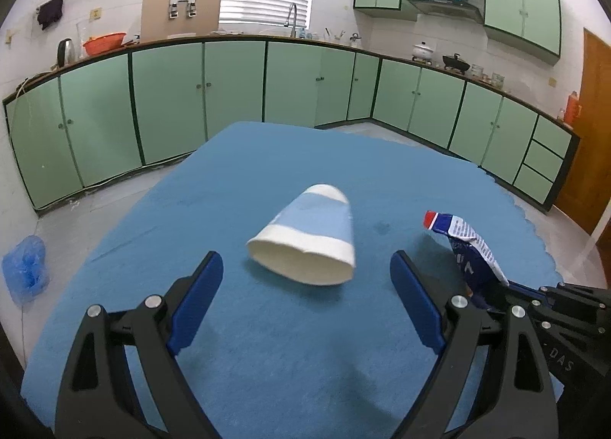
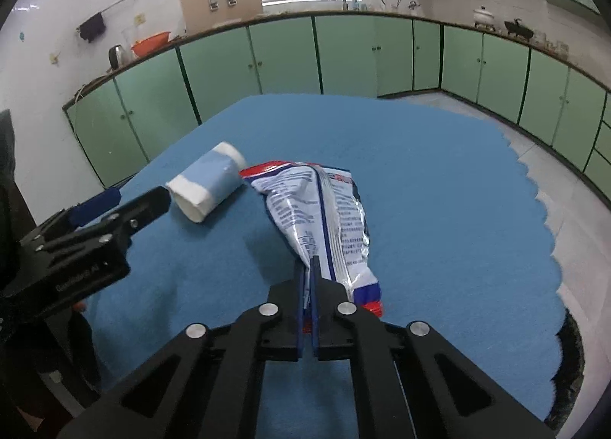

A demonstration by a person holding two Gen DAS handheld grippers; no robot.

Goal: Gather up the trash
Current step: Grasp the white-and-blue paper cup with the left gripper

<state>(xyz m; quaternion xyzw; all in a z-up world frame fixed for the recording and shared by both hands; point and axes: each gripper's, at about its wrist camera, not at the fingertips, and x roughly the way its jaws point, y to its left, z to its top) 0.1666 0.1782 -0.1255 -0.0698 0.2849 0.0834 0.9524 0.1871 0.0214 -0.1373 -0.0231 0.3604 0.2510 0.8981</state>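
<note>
A white and light-blue paper cup [image 1: 309, 237] lies on its side on the blue table cloth [image 1: 267, 343], its mouth toward me. My left gripper [image 1: 307, 267] is open, its blue fingers on either side of the cup's mouth and a little short of it. The cup also shows in the right wrist view [image 2: 208, 183], with the left gripper [image 2: 126, 202] beside it. My right gripper [image 2: 308, 267] is shut on a crumpled blue, white and red snack bag [image 2: 324, 217], which also shows in the left wrist view [image 1: 464, 244].
Green kitchen cabinets [image 1: 229, 95] run along the far walls. A blue plastic bag [image 1: 25, 269] lies on the floor at the left. The table's right edge [image 2: 550, 233] has a scalloped cloth border. A brown door [image 1: 588, 156] stands at the far right.
</note>
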